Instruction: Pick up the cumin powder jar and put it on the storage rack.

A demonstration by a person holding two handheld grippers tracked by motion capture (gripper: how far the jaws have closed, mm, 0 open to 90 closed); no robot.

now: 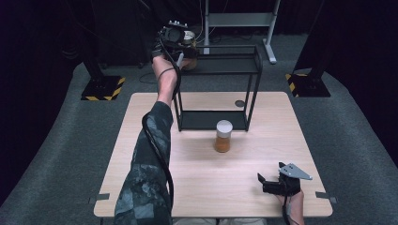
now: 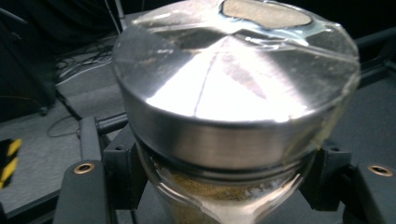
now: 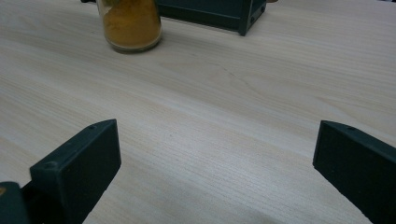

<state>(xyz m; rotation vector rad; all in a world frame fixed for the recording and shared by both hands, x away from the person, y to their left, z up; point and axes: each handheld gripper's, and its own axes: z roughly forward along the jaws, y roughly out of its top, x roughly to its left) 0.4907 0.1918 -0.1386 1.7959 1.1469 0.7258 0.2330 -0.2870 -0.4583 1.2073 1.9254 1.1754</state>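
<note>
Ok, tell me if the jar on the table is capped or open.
Capped. The jar stands upright on the table before the shelf with a pale lid on top, orange powder inside.

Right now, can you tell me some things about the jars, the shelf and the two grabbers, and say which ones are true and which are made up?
1. The left gripper is shut on a jar with a silver lid. True.
2. The right gripper holds the jar of orange powder. False: its jaws stand open over the bare table, and that jar stands apart from it, farther up the table.
3. The jar of orange powder stands on the table in front of the black shelf. True.
4. The jar of orange powder has a black lid. False: its lid is white.
5. The left gripper is up by the top level of the shelf. True.
</note>
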